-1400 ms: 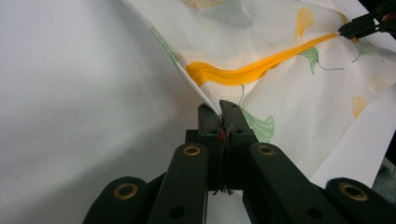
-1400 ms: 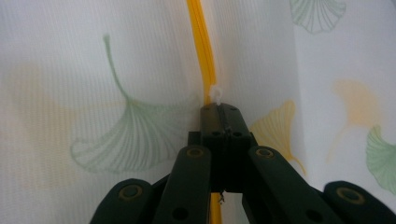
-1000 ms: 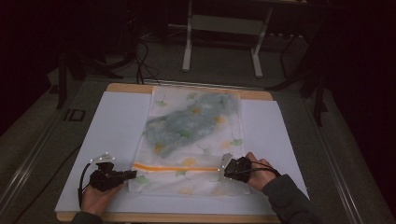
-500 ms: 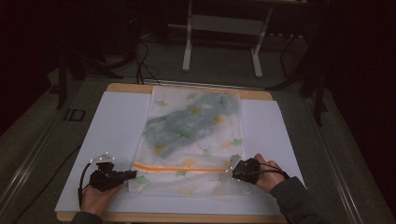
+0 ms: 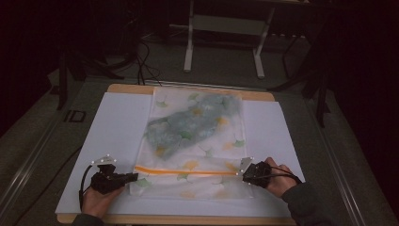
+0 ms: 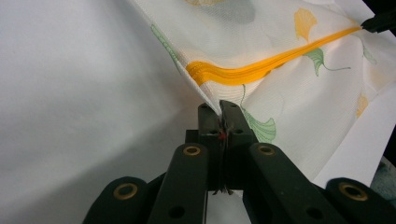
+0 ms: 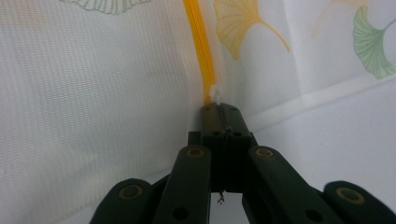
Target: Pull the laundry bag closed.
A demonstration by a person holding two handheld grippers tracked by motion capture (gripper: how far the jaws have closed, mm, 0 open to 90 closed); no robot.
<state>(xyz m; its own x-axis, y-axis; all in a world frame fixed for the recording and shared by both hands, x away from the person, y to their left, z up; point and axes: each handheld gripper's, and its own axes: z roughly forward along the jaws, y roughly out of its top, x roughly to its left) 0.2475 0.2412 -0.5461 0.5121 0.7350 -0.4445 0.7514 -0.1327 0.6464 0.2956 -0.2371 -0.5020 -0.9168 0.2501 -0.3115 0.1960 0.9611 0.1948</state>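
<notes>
While both claws, left (image 6: 219, 106) and right (image 7: 219, 108), pinch its edges closed, the flat mesh bag (image 5: 195, 141) with its orange zipper (image 5: 186, 171) lies on white paper (image 5: 117, 127).

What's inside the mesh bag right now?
A crumpled blue-grey cloth shows through the mesh bag, filling its middle and far part. The orange zipper looks shut. What the cloth is cannot be told through the mesh.

Sheer white mesh bag (image 5: 195, 141) w/ green and yellow ginkgo-leaf print lies flat on the white sheet (image 5: 113, 132) over the worktop. Orange zipper (image 5: 186, 172) runs across near its front edge, looks closed. Grey-blue bundle inside (image 5: 188, 125), prob. fabric, in far half.
</notes>
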